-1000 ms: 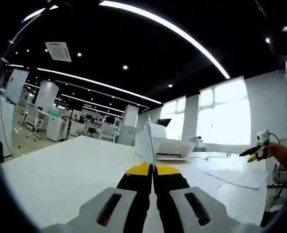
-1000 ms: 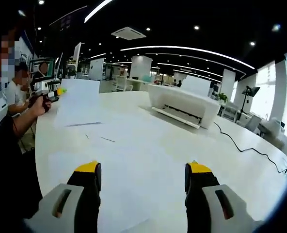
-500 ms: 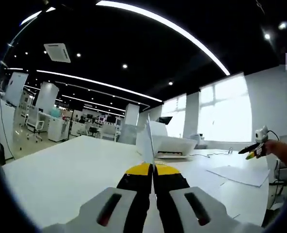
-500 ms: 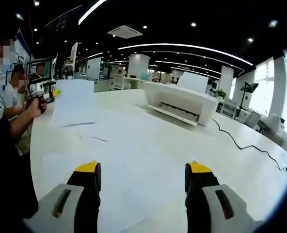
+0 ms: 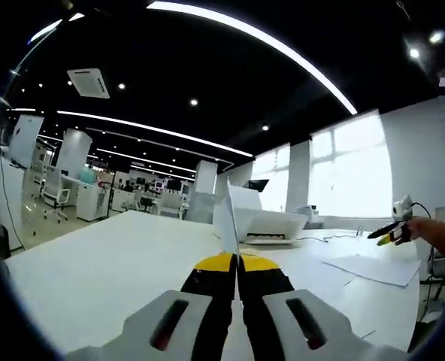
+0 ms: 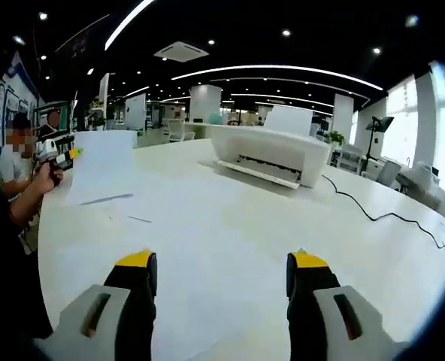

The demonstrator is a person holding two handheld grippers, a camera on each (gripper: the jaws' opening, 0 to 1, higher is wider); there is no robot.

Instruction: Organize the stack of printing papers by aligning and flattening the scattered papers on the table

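In the left gripper view the left gripper (image 5: 237, 265) has its jaws pinched together on a sheet of paper (image 5: 227, 219), which stands on edge above the yellow tips and hides part of the white printer (image 5: 266, 223) behind it. To the right a loose sheet (image 5: 374, 268) lies flat on the white table (image 5: 102, 263), and past it, at the far right, the right gripper (image 5: 394, 229) appears in a hand (its jaws too small to judge there).

The right gripper view gives the held sheet broadside (image 6: 101, 166), upright at the table's left edge, pinched by the left gripper (image 6: 65, 154) in the person's hand (image 6: 45, 175). Centre, the right gripper (image 6: 222, 274) has its jaws wide apart and empty over flat papers (image 6: 207, 289) on the table (image 6: 335, 241), well apart from the raised sheet. The printer (image 6: 271, 153) sits beyond, with a black cable (image 6: 384, 218) trailing right.
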